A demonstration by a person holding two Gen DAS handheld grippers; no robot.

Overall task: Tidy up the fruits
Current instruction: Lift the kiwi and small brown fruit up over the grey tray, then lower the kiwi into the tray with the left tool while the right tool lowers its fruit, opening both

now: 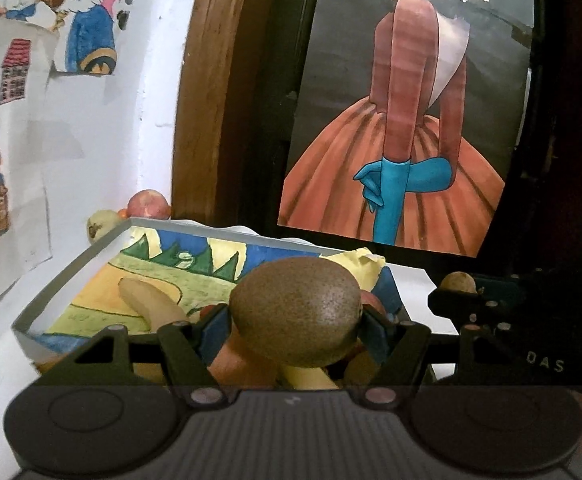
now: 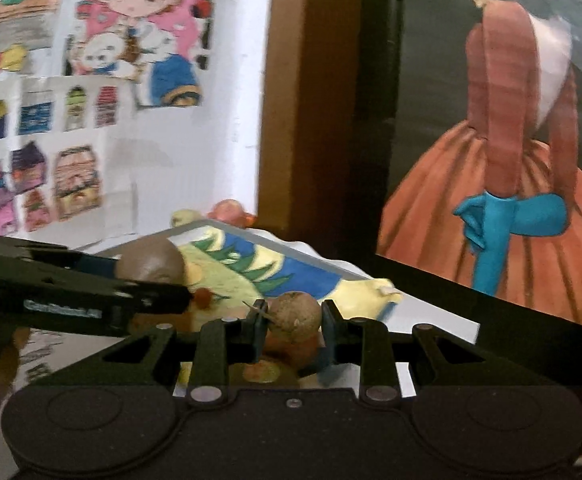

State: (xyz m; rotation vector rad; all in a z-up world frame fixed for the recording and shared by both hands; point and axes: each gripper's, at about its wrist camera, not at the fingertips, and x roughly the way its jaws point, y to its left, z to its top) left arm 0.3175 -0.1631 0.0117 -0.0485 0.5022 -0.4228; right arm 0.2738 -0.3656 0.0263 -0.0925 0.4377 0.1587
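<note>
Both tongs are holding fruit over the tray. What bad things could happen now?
The left tongs pinch the round kiwi only at its sides, so it might slip onto the fruits below. The right tongs hold a small brown fruit close to the left tongs, so they could bump. Fruit could also roll off the shallow tray.

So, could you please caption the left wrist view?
Left hand-held gripper holding a kiwi above the fruit tray.

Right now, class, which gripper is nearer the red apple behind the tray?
Left. The left gripper, holding a kiwi, hangs over the tray before the apple; the right gripper sits farther right.
</note>
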